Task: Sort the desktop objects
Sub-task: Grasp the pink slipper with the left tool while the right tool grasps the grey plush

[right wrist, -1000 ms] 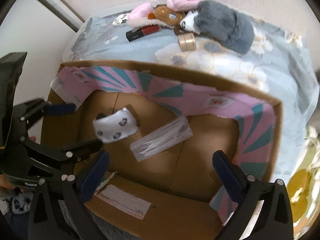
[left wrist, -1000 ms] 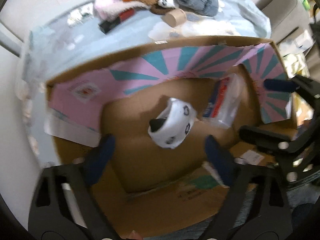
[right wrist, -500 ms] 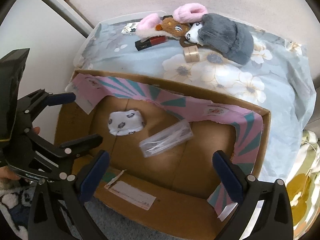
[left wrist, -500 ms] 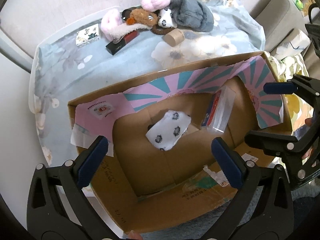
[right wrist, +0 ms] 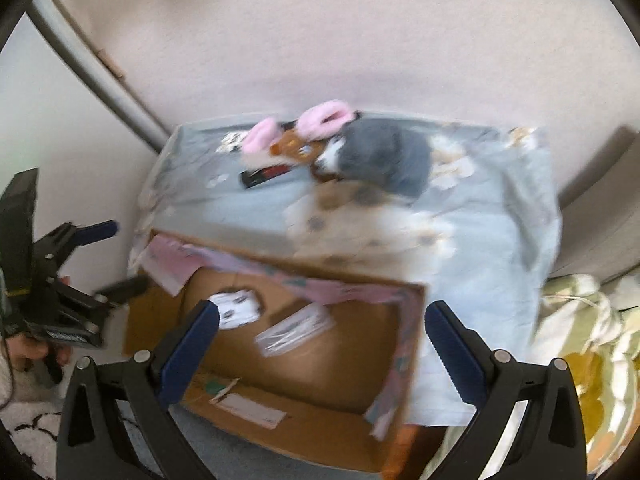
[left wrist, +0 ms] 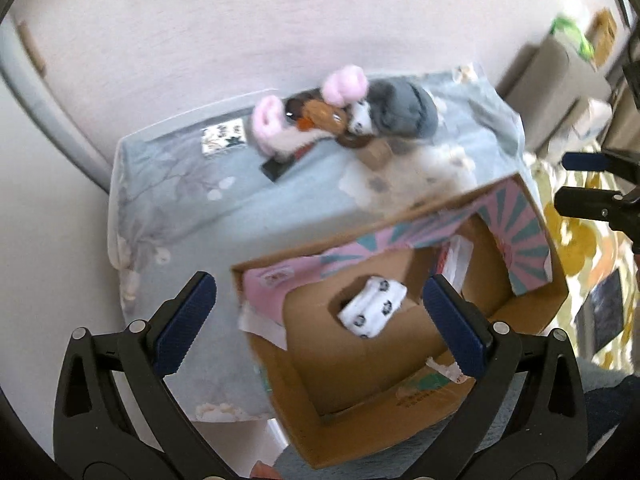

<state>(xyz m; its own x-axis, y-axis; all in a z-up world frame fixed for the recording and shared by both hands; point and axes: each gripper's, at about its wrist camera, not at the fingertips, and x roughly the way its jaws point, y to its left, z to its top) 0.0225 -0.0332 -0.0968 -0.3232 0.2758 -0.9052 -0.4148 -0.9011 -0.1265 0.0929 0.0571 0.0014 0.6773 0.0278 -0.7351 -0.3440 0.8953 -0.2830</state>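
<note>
Cardboard box (left wrist: 516, 312), pink-and-teal lined, sits against the near edge of the table (left wrist: 168, 216). Inside the box: one white patterned sock (left wrist: 372, 312), one clear plastic packet (right wrist: 294, 330). Beyond the box, at the table's far edge, a cluster: two pink fluffy slippers (left wrist: 346, 84), one brown plush (left wrist: 320, 114), one grey plush (left wrist: 400, 110), one dark red-and-black case (right wrist: 264, 174), one small tan roll (left wrist: 376, 154), one small printed packet (left wrist: 222, 142).

Left gripper (left wrist: 316, 320): fingers spread wide, nothing between them. Right gripper (right wrist: 320, 338): likewise released and empty. Both hang above the box's near side.

Remaining items lie ahead of both grippers, past the box's far wall. Case's long axis runs roughly along the table's far edge. Neither hand is clearly nearer; heavy blur.
</note>
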